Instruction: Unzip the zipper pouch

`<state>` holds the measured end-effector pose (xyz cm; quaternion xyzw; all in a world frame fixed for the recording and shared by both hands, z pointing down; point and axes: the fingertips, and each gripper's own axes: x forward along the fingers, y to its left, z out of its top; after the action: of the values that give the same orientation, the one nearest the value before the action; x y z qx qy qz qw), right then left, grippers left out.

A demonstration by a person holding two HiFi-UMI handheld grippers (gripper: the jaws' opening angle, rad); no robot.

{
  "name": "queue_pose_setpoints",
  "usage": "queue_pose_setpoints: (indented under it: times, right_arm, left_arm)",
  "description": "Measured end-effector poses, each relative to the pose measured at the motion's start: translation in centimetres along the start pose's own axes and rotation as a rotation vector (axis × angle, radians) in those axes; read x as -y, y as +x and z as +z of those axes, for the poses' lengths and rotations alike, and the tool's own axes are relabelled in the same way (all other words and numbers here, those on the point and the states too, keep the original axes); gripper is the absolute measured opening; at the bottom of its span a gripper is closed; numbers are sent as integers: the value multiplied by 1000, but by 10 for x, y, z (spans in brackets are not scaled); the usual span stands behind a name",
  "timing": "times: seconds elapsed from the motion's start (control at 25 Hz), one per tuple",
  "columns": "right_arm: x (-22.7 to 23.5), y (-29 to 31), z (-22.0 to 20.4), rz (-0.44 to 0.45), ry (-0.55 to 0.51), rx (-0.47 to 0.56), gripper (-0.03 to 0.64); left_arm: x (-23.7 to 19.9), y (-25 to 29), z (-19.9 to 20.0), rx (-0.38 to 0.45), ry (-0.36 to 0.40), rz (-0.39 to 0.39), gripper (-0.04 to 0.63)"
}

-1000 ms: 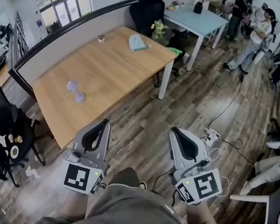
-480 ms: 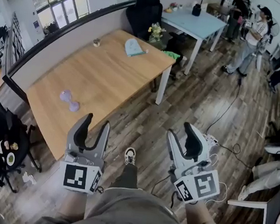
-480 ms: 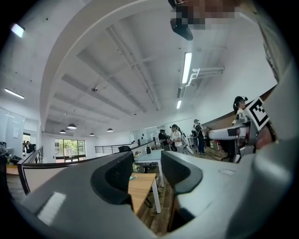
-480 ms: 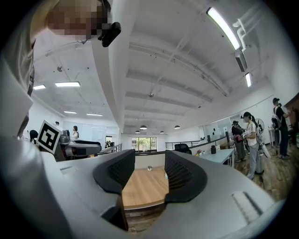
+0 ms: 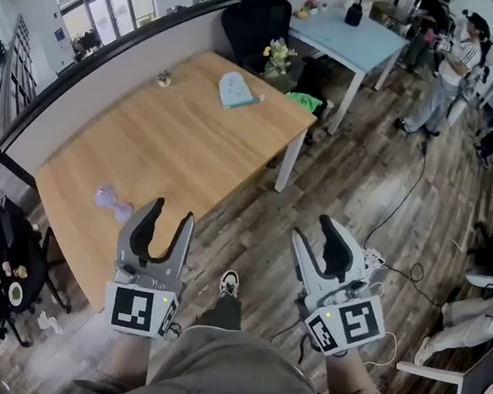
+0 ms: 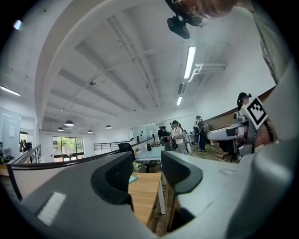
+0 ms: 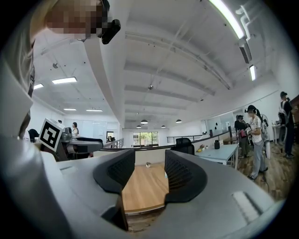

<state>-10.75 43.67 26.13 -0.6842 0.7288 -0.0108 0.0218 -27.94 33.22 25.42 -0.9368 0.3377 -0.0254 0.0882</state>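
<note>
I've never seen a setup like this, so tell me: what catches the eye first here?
Two grey tools fill the foreground: the left tool and the right tool, jaws just opened, empty. Beyond them stands a long wooden table, with a pale blue pouch at its far end.

Two tables, one pouch, one purple dumbbell, perhaps three people.
</note>
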Motion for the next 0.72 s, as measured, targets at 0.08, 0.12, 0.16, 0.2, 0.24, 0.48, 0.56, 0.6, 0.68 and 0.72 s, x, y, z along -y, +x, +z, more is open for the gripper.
queue_pose_setpoints:
  times: [0.08,0.12,0.16,0.2,0.24,0.48,0.56,0.6,0.68,0.72]
  right_arm:
    - [7,27,-2,10,2,-17,183]
    - [10,40,-2,15,2,-25,183]
    - [14,54,-1,19,2,-31,183]
    - [18,68,-2,21,2,-37,183]
    - [23,82,-2,23,3,-43,183]
    - [52,165,-11,43,15,-73,183]
    - [59,192,-13,51,18,-84,183]
    - [63,204,-13,54,18,-87,183]
    - [71,227,-13,56,17,-90,183]
    - [75,237,-13,56,16,-90,183]
  left_arm:
    - [-16,22,-3,-12,0,1,193]
    - [-24,34,-4,-15,0,2,193]
    - [-33,45,-5,-17,-1,4,193]
    - [-41,57,-7,-19,-2,6,193]
    - [-49,69,-9,-21,-3,8,193]
    - [-95,141,-28,-46,0,16,193]
    - [-111,164,-33,-55,1,21,193]
    - [-117,175,-35,-59,0,24,193]
    - [-128,195,-39,-64,-4,24,193]
    - [-133,205,-41,-64,-4,22,193]
